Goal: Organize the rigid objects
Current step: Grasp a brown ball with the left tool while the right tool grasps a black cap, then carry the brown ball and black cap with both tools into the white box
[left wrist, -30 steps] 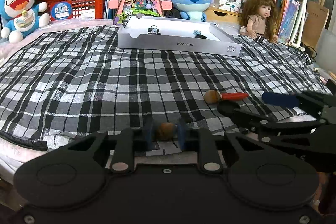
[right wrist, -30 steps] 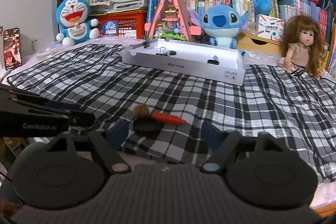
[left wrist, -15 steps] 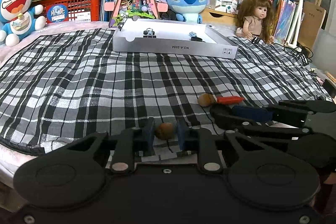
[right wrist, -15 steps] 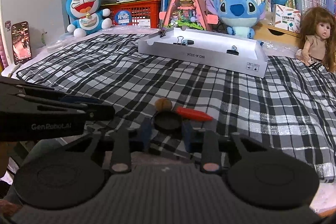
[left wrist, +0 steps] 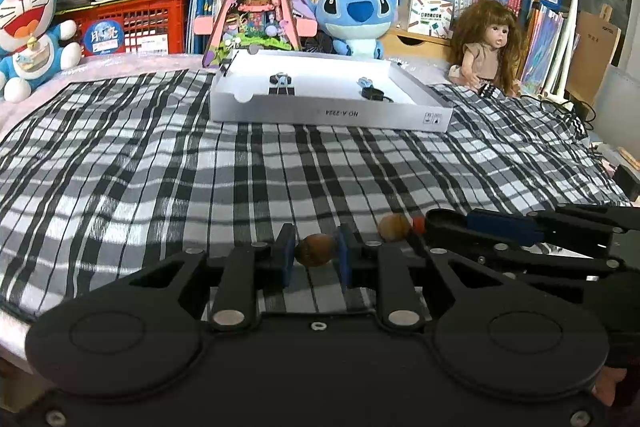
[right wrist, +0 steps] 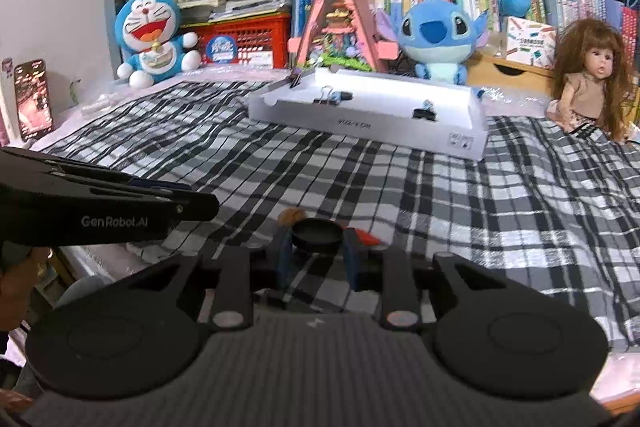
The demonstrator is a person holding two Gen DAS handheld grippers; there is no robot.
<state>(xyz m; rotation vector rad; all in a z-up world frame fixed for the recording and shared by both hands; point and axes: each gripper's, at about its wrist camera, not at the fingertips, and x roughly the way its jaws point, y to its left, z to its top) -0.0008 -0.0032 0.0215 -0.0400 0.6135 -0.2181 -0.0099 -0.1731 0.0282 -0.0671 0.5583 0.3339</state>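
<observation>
My left gripper (left wrist: pixel 315 255) is shut on a brown walnut (left wrist: pixel 316 250) and holds it just above the checked cloth. A second brown nut (left wrist: pixel 394 227) lies on the cloth to its right. My right gripper (right wrist: pixel 316 254) is shut on a round black lid (right wrist: pixel 317 231), next to the nut (right wrist: pixel 291 215) and a red piece (right wrist: pixel 366 235). It shows from the side in the left wrist view (left wrist: pixel 452 223). A white tray (left wrist: pixel 332 113) at the far end holds binder clips (left wrist: pixel 282 85).
Plush toys (left wrist: pixel 356 15), a doll (left wrist: pixel 486 51), a pink toy house (left wrist: pixel 256 3), a red crate and books line the back. A phone (right wrist: pixel 34 99) stands at the far left. The checked cloth (left wrist: pixel 160 163) covers the bed; its near edge runs under my grippers.
My right gripper closed from wide open onto the black lid. My left gripper, still holding the walnut, has lifted a little with it.
</observation>
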